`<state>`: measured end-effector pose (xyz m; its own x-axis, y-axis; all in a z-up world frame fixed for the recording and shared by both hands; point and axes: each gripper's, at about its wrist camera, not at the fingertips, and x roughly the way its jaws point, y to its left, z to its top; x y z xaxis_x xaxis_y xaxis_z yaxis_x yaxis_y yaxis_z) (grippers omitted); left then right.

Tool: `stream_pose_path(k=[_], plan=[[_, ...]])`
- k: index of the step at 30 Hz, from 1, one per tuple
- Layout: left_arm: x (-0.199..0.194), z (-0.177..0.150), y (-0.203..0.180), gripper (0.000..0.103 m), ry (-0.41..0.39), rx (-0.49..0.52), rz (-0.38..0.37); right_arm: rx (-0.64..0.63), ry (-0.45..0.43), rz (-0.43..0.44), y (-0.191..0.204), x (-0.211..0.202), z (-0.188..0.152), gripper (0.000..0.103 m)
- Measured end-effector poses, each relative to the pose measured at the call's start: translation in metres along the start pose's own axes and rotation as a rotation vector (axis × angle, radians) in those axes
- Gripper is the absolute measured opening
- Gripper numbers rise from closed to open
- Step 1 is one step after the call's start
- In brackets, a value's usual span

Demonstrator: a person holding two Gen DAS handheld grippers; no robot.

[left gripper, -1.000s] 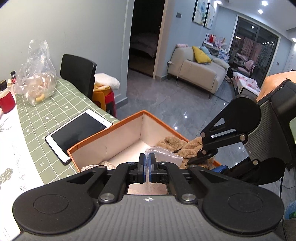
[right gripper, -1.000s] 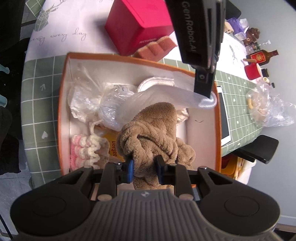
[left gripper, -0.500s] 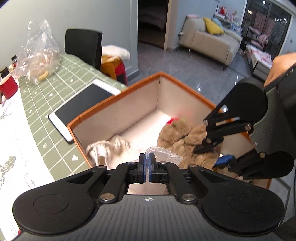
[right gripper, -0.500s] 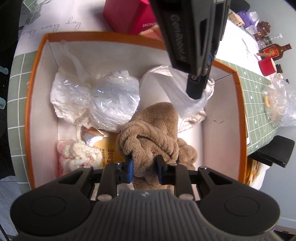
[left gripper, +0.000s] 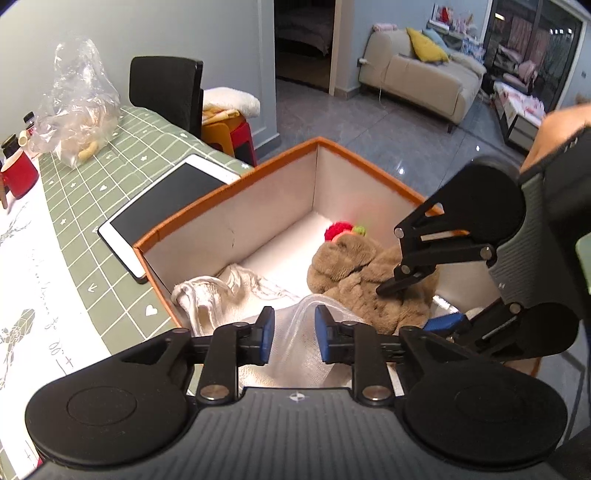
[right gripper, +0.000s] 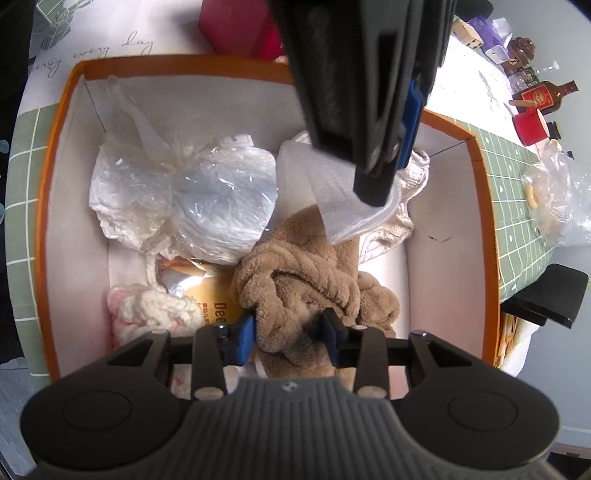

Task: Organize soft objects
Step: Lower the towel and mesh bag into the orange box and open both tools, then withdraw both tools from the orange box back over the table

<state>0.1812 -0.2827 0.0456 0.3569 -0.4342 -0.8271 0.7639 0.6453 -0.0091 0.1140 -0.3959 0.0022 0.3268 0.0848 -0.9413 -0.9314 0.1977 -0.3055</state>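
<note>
1. Both grippers have sunk further into the orange box (left gripper: 236,184) since the earlier frames, and the jaws of each have just been opening.
2. On the left gripper (left gripper: 291,334) the pads now stand apart, with the clear mesh bag (left gripper: 314,332) loose between them; whether it still touches a pad cannot be told.
3. On the right gripper (right gripper: 290,330) the pads have spread too, and the brown plush toy (right gripper: 306,273) sits between them, its pile brushing both; whether they still press it is unclear.
4. One box, and in it: one brown plush toy at the middle, one mesh bag, one crumpled cream cloth (left gripper: 207,299) against the wall nearest the tablet (left gripper: 166,206), one knotted plastic bag (right gripper: 192,199) and one pink-and-white knitted piece (right gripper: 155,310).
5. Only the right wrist view shows the plastic bag, the knitted piece, a yellow packet (right gripper: 218,299) under the toy, a dark red box (right gripper: 236,26) beyond the far rim and a bottle (right gripper: 546,94).
6. Only the left wrist view shows the tablet beside the box, a red-and-green pompom (left gripper: 341,230) behind the toy, one sofa (left gripper: 417,81) and one black chair (left gripper: 162,92).
7. One red cup (left gripper: 18,177) and one clear food bag (left gripper: 77,110) stand beyond the tablet, seen in both views.
</note>
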Motion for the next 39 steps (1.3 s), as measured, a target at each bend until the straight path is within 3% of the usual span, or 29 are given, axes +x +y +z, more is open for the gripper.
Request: stream_pose_path(k=[9,25,33,39], plan=[[-0.05,0.001,0.017,0.041,-0.066,-0.021,0.02,0.02,0.0,-0.067,0.0,-0.039,-0.001,0.05],[-0.091,-0.022,0.041,0.05,-0.079,-0.006,0.094,-0.024,-0.049,-0.107,0.012,-0.08,0.036,0.055],[-0.124,-0.066,0.078,0.05,-0.101,-0.085,0.128,-0.035,-0.154,-0.075,0.019,-0.097,0.073,0.059],[-0.147,-0.117,0.106,0.051,-0.094,-0.148,0.148,-0.017,-0.212,-0.009,0.018,-0.081,0.114,0.063]])
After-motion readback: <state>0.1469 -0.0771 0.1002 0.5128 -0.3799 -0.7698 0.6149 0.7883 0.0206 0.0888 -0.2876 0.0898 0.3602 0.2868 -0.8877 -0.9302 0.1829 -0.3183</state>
